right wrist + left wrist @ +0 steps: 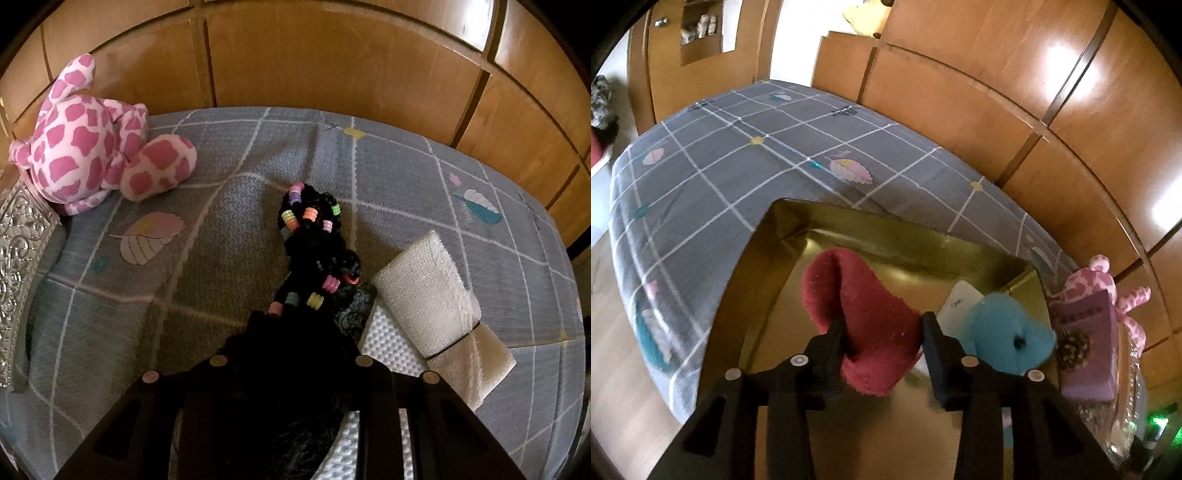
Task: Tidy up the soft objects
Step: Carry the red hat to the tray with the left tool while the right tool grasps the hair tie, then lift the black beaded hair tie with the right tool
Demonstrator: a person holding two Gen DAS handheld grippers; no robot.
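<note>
In the left wrist view my left gripper (882, 328) hovers over a gold box (879, 229) on the bed. A dark red sock (864, 317) sits between its spread fingers, touching the left finger (833, 343). A blue plush (1008, 332) and a white card (960, 306) lie in the box at the right. In the right wrist view my right gripper (295, 332) is shut on a black fuzzy piece with coloured beads (314, 236), which stretches forward over the bed. The fingertips are lost in the black fuzz.
A pink-and-white spotted plush (88, 147) lies at the far left by the wooden headboard (295, 66); it also shows in the left wrist view (1104, 284). A rolled white cloth (424, 288) and a white foam pad (388, 332) lie right. A clear embossed tray (18, 266) sits left. A purple box (1086, 339) stands beside the gold box.
</note>
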